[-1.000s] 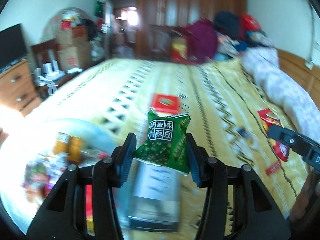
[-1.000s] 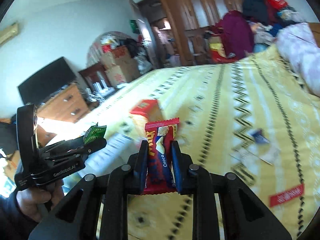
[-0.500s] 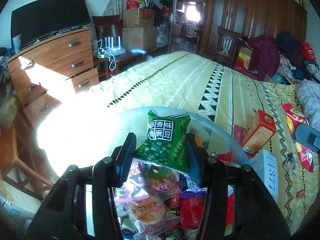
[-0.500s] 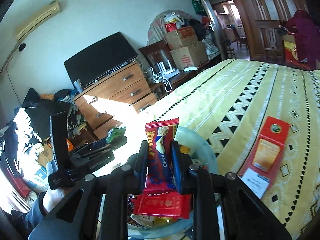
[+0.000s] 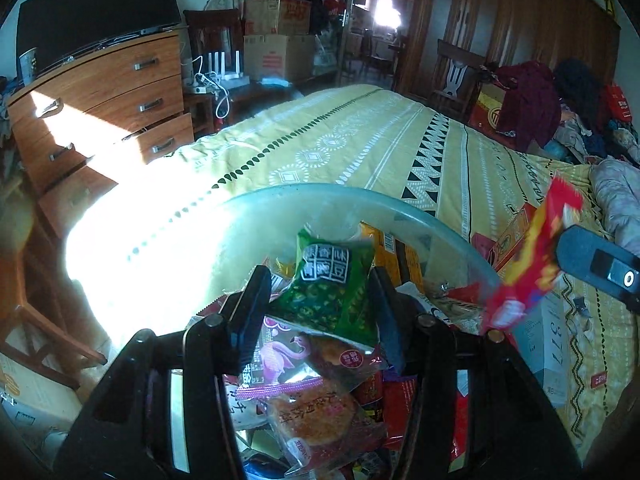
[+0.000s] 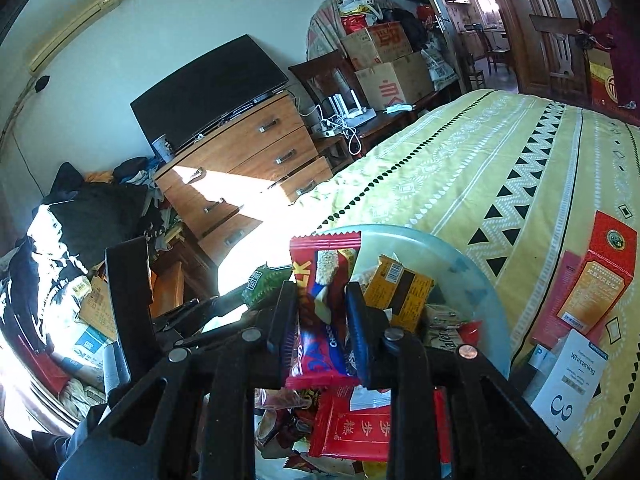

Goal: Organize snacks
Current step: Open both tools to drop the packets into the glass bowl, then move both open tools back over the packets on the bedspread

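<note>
- L gripper (image 5: 320, 300) clamps green pack (image 5: 328, 280) over bowl (image 5: 440, 220), likely for dropping onto the snack pile.
- R gripper (image 6: 320, 320) pinches red bar (image 6: 320, 300) upright, also above bowl w/ snacks.

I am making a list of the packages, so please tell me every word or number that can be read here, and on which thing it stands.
"Choco": red chocolate bar wrapper in the right gripper.
"Whitening" and "3": white box on the bed.
"377": same white box, left view.
Four white Chinese characters on the green pea packet in the left gripper: too blurred to transcribe.
Chinese characters on the red pastry packet: unclear.
</note>
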A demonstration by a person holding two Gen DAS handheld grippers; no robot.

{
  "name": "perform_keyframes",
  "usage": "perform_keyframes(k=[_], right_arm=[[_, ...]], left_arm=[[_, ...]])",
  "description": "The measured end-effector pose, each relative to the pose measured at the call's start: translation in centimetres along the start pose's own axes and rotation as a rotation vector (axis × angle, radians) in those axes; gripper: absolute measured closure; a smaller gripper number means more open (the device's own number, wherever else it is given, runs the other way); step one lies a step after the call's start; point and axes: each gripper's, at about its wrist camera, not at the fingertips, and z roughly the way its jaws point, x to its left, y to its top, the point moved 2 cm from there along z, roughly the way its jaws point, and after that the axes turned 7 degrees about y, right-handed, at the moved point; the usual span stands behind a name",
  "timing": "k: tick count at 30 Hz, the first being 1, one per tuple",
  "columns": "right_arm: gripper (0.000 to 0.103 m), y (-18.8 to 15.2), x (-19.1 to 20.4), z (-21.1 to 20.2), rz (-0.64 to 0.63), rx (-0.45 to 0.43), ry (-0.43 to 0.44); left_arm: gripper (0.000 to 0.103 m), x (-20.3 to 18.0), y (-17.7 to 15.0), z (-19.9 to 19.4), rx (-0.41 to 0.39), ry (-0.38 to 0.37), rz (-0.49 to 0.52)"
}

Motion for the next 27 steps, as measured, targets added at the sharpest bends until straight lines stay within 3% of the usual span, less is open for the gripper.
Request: perform_keyframes(k=[2, 6, 8, 10, 12, 14, 18, 21, 27], right_arm=[[0.07, -0.1, 0.0, 0.2, 0.004, 0.004, 0.006], [0.049, -0.1, 0.5, 0.0, -0.006, 0.0, 0.008], [0.048, -0.1, 0.8, -0.3, -0.016, -0.002, -0.004], [0.033, -0.3, 1.1, -0.8, -0.023, -0.01, -0.024], [0.02, -0.3, 1.6, -2.1, -0.037, -0.031, -0.056], [0.016, -0.5, 2.4, -3.9, -0.068, -0.06, -0.071], [0.005, -1.3, 4.6, -7.5, -0.206, -0.093, -0.228], [0.003, -2.3, 5.7, -10.8, -0.276, -0.121, -0.33], [0.0, -4.7, 6.0, -16.1, -0.326, -0.149, -0.488]], left_arm=[[0.042, 0.3, 0.0, 0.1, -0.001, 0.002, -0.007], [0.027, 0.5, 0.1, -0.3, -0.024, 0.017, -0.028], [0.025, 0.6, 0.2, -0.4, -0.031, 0.022, -0.037], [0.017, 0.6, 0.2, -0.6, -0.031, 0.028, -0.047], [0.017, 0.6, 0.3, -1.5, -0.05, 0.017, -0.067], [0.017, 0.2, 0.5, -2.5, -0.067, -0.005, -0.084], [0.014, -1.9, 0.6, -5.6, -0.123, -0.071, -0.09], [0.005, -3.7, 0.2, -7.8, -0.165, -0.103, -0.079], [0.004, -7.8, -0.7, -10.4, -0.196, -0.171, -0.012]])
